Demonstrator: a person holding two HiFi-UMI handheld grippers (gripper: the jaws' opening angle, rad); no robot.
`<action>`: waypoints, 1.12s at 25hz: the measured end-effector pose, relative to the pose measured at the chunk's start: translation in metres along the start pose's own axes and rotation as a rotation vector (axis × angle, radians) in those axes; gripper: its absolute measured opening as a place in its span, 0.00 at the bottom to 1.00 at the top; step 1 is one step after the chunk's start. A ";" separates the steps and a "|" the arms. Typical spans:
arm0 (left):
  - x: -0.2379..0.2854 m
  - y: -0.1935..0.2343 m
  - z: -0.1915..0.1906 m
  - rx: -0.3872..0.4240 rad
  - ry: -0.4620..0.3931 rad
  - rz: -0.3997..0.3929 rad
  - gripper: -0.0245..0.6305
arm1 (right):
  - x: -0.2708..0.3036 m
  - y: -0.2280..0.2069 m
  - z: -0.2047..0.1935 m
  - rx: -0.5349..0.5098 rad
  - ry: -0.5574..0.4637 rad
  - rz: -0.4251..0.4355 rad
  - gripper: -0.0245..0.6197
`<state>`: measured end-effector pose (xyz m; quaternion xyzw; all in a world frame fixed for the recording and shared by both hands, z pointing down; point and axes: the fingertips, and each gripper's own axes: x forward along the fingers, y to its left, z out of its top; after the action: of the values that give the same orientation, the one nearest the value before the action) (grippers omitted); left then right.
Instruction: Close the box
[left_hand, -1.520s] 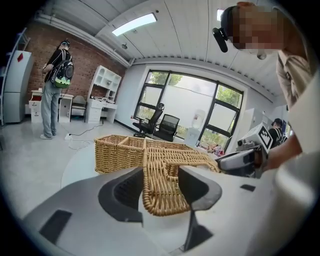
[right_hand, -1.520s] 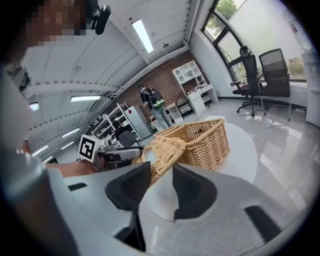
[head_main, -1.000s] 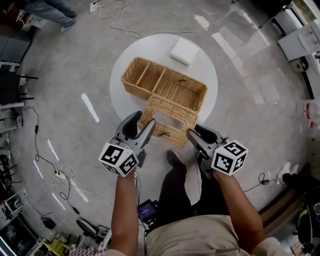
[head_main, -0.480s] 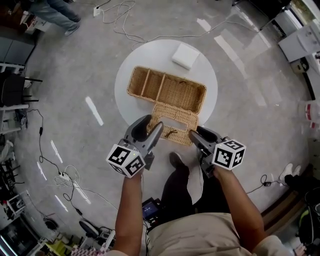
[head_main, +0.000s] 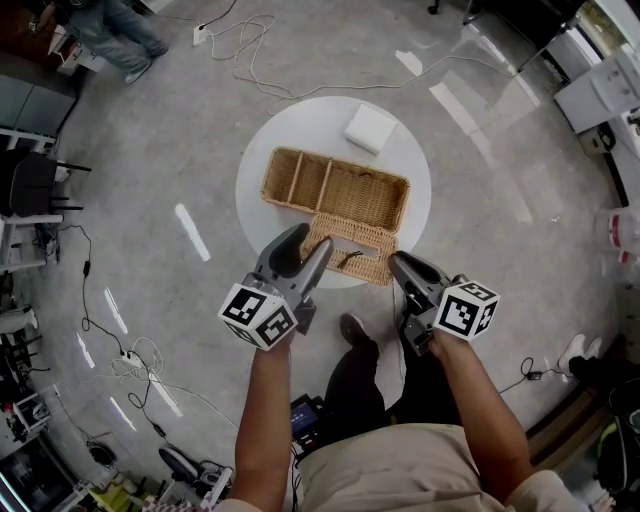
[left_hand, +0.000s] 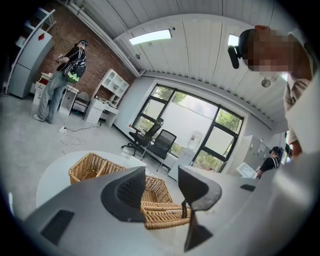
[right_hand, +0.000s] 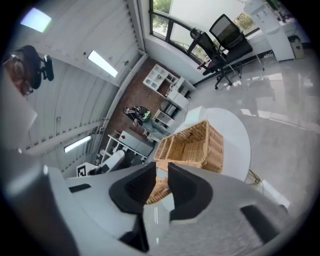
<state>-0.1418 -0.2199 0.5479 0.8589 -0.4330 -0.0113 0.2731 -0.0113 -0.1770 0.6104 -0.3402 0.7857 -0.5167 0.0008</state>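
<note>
An open wicker box (head_main: 335, 188) with dividers stands on a round white table (head_main: 262, 205). Its wicker lid (head_main: 352, 247) is folded out flat toward me, with a dark loop on it. My left gripper (head_main: 307, 246) is open at the lid's near left corner, and the lid (left_hand: 162, 212) shows beyond its jaws with nothing between them. My right gripper (head_main: 397, 264) is at the lid's near right corner. Its jaws are closing and a narrow gap remains. The lid's edge (right_hand: 156, 192) shows through that gap; whether it lies between the pads I cannot tell.
A white square pad (head_main: 371, 127) lies at the table's far side. Cables (head_main: 250, 45) trail over the grey floor behind the table. A person (head_main: 110, 25) stands far left, near a dark chair (head_main: 30, 185). My own legs and shoe (head_main: 352, 330) are under the table's near edge.
The table and box now sit higher and smaller in the head view. Both grippers have stayed at the lid's near corners, and the left one has shifted slightly right.
</note>
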 end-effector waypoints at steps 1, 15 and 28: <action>0.001 -0.001 0.002 0.000 -0.007 -0.001 0.34 | 0.001 0.008 0.008 -0.016 -0.016 0.018 0.13; 0.027 -0.004 0.037 -0.024 -0.121 0.043 0.31 | -0.020 0.045 0.003 -0.999 0.166 -0.006 0.33; 0.036 -0.003 0.026 0.137 -0.051 0.118 0.31 | -0.007 0.024 0.050 -1.102 0.079 -0.131 0.11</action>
<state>-0.1237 -0.2576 0.5321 0.8481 -0.4893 0.0124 0.2029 -0.0010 -0.2079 0.5657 -0.3190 0.9163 -0.0407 -0.2387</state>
